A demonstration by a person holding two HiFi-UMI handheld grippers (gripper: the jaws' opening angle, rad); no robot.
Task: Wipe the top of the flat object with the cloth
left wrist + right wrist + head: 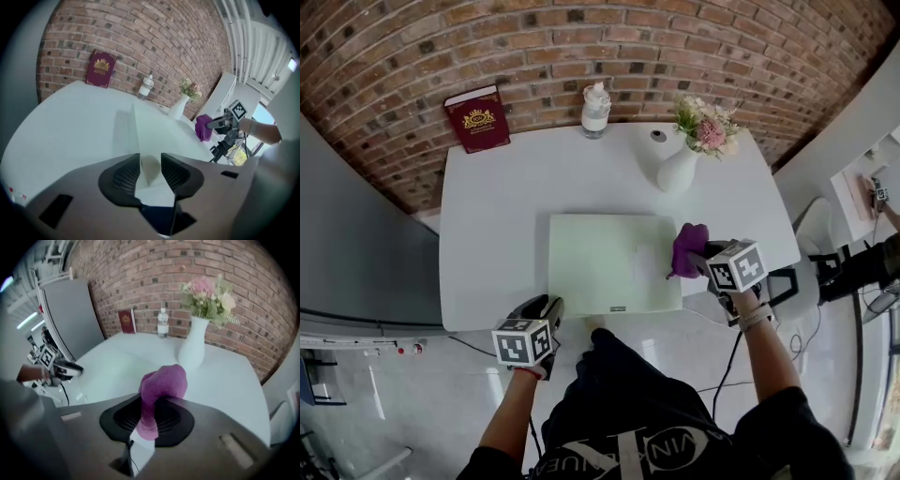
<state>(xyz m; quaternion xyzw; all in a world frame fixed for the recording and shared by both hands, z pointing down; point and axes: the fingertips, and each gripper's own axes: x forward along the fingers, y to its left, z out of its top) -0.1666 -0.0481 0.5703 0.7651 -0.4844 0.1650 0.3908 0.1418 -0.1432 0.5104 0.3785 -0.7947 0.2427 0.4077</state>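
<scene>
A pale green flat object (609, 262) lies on the white table (497, 206) near its front edge. My left gripper (551, 307) is at the object's near left corner. In the left gripper view that corner (149, 169) sits between the pads, and the left gripper (151, 161) is shut on it. My right gripper (698, 261) is at the object's right edge, shut on a purple cloth (688, 247). The cloth (161, 385) bulges up out of the right gripper (152, 413), above the table. Across the table the left gripper (70, 367) shows in the right gripper view.
At the back of the table stand a dark red book (477, 118), a clear water bottle (595, 109) and a white vase with flowers (680, 169), with a small grey disc (658, 135) beside it. A brick wall lies behind. A pale chair (816, 225) stands to the right.
</scene>
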